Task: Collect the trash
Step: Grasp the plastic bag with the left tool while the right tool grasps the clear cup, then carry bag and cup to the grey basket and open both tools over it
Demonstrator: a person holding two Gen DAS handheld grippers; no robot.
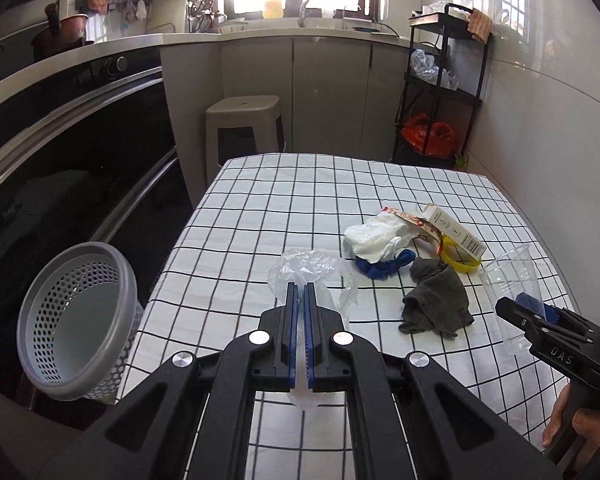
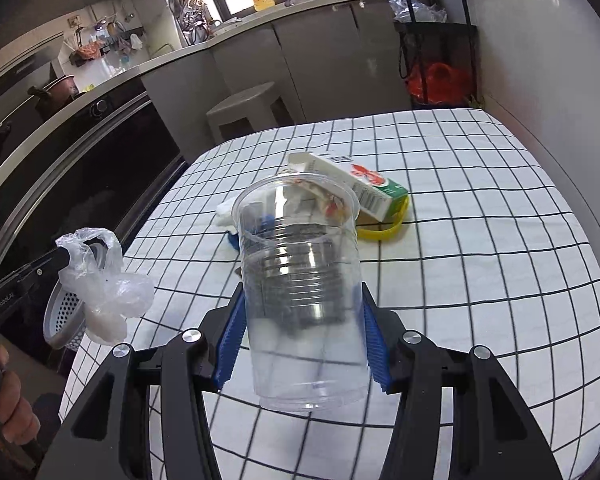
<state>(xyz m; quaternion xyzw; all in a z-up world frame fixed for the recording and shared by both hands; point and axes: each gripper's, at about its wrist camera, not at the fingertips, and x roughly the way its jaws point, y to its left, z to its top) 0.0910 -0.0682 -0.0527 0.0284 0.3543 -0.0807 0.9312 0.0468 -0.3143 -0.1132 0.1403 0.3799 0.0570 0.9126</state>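
Crumpled clear plastic bag (image 1: 306,276) is hanging clenched in the left tongs (image 1: 300,292), the right tongs (image 2: 304,316) are gripping a clear plastic cup (image 2: 300,280); carry both squarely over the grey perforated basket (image 1: 76,320) before letting go.

My worktop (image 1: 300,208) wears a white cloth ruled in black squares. A small heap lies on it toward my right: a crumpled white tissue (image 1: 370,238), a blue scrap (image 1: 384,266) just beneath it, a long carton (image 1: 454,228) propped over a yellow ring (image 1: 460,265), and a printed wrapper (image 1: 410,219) between tissue and carton. Nearest me, a grey rag (image 1: 434,302) lies bunched beside the blue scrap.
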